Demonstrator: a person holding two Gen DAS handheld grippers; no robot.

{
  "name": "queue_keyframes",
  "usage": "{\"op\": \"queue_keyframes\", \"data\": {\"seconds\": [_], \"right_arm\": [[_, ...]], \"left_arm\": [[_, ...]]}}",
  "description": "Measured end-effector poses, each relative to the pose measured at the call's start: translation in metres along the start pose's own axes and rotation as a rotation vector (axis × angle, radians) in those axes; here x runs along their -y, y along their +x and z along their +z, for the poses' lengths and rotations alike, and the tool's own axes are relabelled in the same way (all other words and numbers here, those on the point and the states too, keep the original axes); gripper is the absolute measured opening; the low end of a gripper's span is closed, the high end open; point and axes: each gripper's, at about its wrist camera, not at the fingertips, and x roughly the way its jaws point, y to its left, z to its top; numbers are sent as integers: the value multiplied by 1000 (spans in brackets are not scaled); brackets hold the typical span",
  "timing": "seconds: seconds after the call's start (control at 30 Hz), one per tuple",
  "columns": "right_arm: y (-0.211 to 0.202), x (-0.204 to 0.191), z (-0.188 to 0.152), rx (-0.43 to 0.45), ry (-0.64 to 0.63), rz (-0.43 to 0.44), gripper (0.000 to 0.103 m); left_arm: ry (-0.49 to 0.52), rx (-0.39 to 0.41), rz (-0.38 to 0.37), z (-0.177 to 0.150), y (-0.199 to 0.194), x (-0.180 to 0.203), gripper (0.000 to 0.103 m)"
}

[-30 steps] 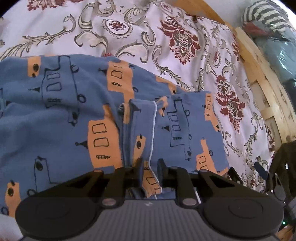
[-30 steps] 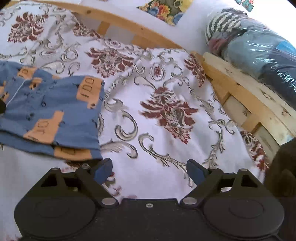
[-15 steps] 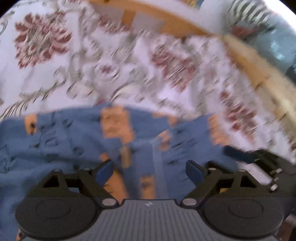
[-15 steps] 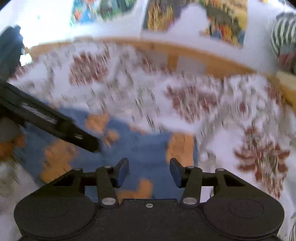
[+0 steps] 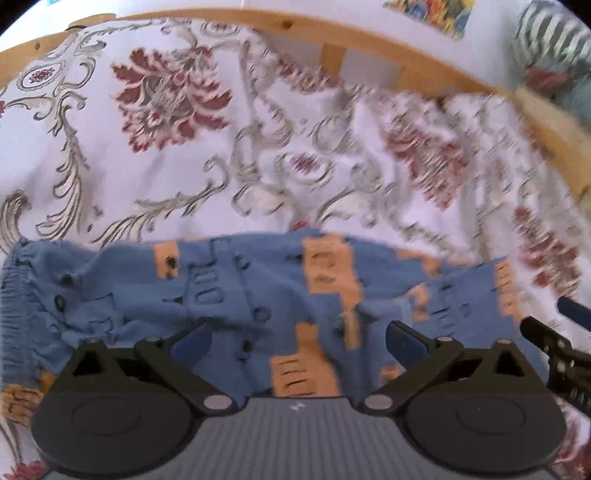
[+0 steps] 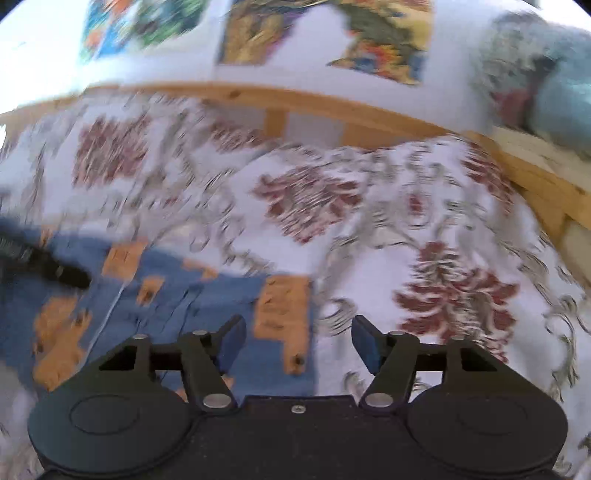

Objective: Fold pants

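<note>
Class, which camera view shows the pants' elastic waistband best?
The left wrist view: the gathered waistband shows at the pants' left end. The right wrist view shows only a blurred part of the pants, no waistband.

Bright daylight, washed-out glare along the top, heavy motion blur, fisheye bending at the edges.

A floral bedspread [image 5: 177, 155] covers the bed; a wooden bed frame [image 5: 332, 33] edges it; colourful pictures [image 6: 325, 33] hang behind.

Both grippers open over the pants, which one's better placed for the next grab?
Probably left. The left gripper sits open with pants fabric between its fingers; the right gripper straddles the pants' edge, half over the bedspread.
</note>
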Motion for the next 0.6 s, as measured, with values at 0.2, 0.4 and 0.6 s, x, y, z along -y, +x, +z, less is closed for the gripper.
{"op": "queue_keyframes", "data": {"seconds": [0.2, 0.4, 0.6], "right_arm": [[10, -19, -12, -58, -102, -49, 68], [-35, -54, 0, 47, -134, 27, 98], [-41, -99, -8, 19, -219, 58, 102]], "left_arm": [[39, -44, 32, -3, 6, 0, 103], [18, -184, 21, 17, -27, -26, 103], [55, -139, 104, 42, -77, -93, 103]]}}
